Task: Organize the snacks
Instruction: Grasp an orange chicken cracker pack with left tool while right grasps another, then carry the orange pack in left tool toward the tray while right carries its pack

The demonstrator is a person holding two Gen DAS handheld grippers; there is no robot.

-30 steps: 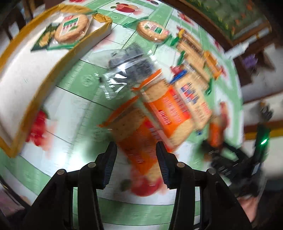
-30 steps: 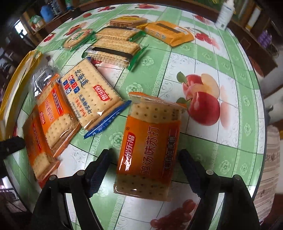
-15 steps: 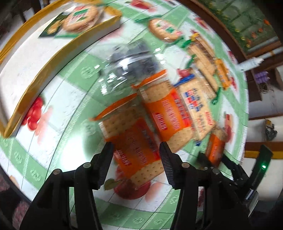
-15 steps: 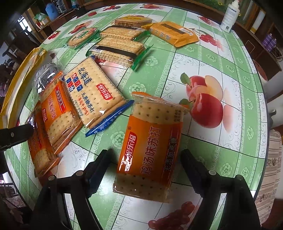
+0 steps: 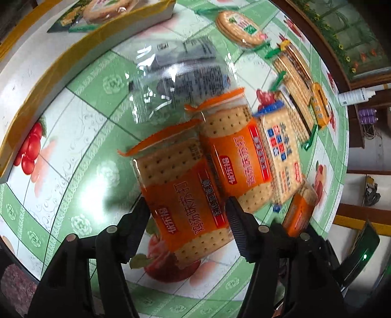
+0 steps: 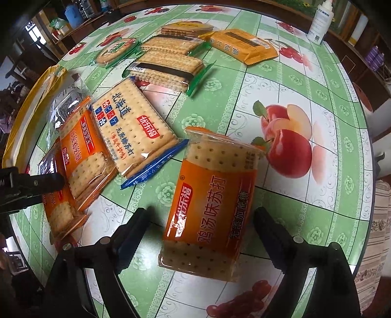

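Several cracker packs lie on a round table with a green fruit-print cloth (image 6: 288, 73). My left gripper (image 5: 188, 225) is open, its fingers on either side of an orange cracker pack (image 5: 180, 193), not clamping it. A second orange pack (image 5: 234, 156) and a blue-edged pack (image 5: 281, 146) lie beyond it. My right gripper (image 6: 200, 232) is open wide around another orange cracker pack (image 6: 215, 203), apart from both sides. The left gripper's finger (image 6: 31, 186) shows at the left edge of the right wrist view.
A yellow-rimmed white tray (image 5: 36, 80) at the left holds a round biscuit pack (image 5: 107, 9). A clear wrapper (image 5: 176, 71) lies beside it. Green-edged packs (image 6: 168, 68), a yellow pack (image 6: 242, 46) and a round pack (image 6: 117, 50) lie farther back. A white bottle (image 6: 320, 22) stands at the rim.
My left gripper has moved in over the nearest orange pack, which now sits between its fingers. The right gripper has stayed open around its orange pack.
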